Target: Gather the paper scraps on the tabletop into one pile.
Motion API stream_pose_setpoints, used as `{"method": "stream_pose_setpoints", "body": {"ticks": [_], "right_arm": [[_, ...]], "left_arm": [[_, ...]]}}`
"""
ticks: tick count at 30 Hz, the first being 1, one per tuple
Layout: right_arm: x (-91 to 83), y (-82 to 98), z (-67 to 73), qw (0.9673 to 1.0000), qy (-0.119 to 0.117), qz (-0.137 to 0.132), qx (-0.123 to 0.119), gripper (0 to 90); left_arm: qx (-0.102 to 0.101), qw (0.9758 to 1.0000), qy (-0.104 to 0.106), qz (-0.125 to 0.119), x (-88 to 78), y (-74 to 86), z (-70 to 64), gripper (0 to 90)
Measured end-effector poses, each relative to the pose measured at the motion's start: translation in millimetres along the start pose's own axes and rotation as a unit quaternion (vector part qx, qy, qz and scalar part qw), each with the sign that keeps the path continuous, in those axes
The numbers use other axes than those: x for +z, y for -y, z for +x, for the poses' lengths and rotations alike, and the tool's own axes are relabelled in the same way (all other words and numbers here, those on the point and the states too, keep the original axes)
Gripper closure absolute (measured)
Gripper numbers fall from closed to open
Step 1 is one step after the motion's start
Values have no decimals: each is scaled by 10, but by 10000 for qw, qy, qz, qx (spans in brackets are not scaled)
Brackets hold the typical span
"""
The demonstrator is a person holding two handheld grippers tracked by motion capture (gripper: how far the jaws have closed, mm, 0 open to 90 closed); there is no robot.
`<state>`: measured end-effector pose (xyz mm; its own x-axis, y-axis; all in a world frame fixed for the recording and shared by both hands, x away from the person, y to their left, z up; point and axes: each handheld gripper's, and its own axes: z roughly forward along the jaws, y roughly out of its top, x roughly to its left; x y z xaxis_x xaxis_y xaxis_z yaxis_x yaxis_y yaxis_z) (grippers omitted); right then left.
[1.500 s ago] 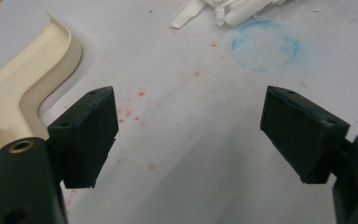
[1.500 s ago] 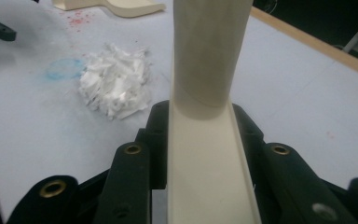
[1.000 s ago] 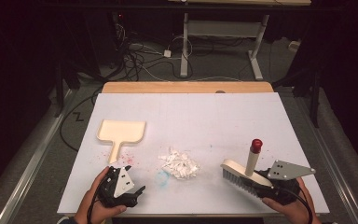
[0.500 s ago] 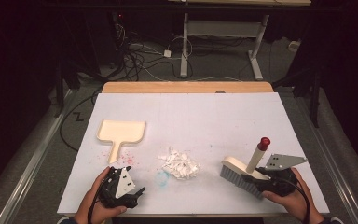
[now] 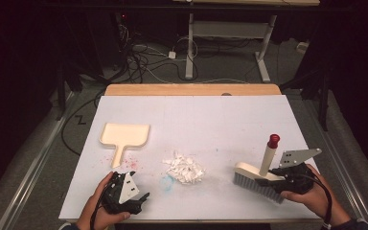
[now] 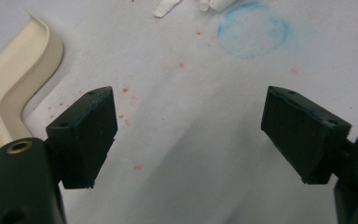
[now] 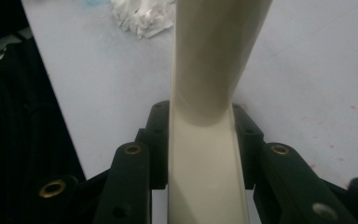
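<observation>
On the white counter (image 5: 230,120), right tool (image 5: 287,178) clamps a brush (image 5: 258,178), bristles down for sweeping paper scraps (image 5: 184,167); left tool (image 5: 127,199) gapes wide beside the dustpan (image 5: 123,136).

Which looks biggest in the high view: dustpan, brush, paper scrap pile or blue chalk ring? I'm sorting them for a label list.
1. Brush, held in the right tool, and dustpan: about alike, so I won't rank them.
2. Paper scrap pile.
3. Blue chalk ring, smallest.
</observation>
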<state>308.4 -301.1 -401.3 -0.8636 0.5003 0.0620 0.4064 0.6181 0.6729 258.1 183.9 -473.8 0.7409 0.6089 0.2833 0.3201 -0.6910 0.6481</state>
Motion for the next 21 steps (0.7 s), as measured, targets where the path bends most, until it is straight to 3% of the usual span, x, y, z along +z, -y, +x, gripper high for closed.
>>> {"method": "stream_pose_setpoints", "body": {"ticks": [4,9,16,21], "right_arm": [[-11,18,-40,9998,-138,86,100,676],[64,-5,-177,9993,-127,276,198,676],[221,-123,-441,9979,139,612,149,611],[354,-204,-610,9939,429,1018,9,501]], "left_arm": [[29,10000,9,8,-4,-6,-4,173],[42,10000,34,40,23,-18,-12,174],[45,9999,63,80,43,-21,-18,174],[39,9999,75,105,51,-12,-19,174]]}}
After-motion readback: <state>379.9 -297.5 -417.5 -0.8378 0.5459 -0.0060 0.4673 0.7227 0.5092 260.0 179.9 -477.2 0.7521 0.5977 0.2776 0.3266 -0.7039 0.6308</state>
